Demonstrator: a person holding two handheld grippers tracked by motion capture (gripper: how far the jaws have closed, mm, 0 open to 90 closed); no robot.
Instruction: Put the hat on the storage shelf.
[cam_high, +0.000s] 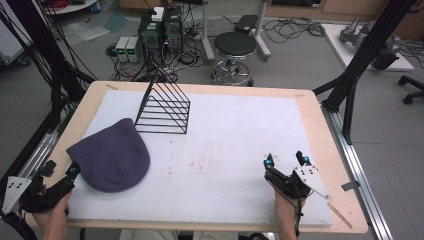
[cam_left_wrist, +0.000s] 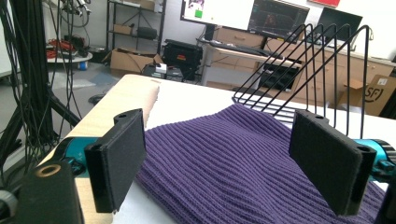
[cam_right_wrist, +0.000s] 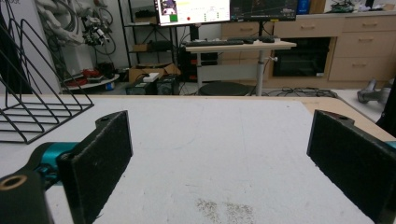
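- While I watch from the high view, the beanie (cam_high: 111, 156) lies flat on the white mat (cam_high: 225, 150), at its near left, a purple ribbed knit with its rounded crown pointing to the near side.
- At the left edge of the table (cam_high: 327, 150), my left gripper (cam_high: 60, 169) sits just beside the beanie's near-left rim, jaws spread wide with nothing pinched.
- Through the left gripper view I see the beanie (cam_left_wrist: 243, 163) spreading between and beyond the two black pads (cam_left_wrist: 122, 154); whether they touch the knit I cannot tell, but they do not press on it.
- Behind the beanie stands the wire rack (cam_high: 165, 107), its near-left corner just beside the beanie's far edge; in the left gripper view the rack (cam_left_wrist: 308, 70) rises past the knit.
- My right gripper (cam_high: 286, 161) rests at the near right of the mat, well apart from the beanie, jaws wide and empty.
- Looking along the right gripper view, I see bare mat (cam_right_wrist: 219, 154) between the pads (cam_right_wrist: 100, 161), and the rack (cam_right_wrist: 32, 98) far to the left.
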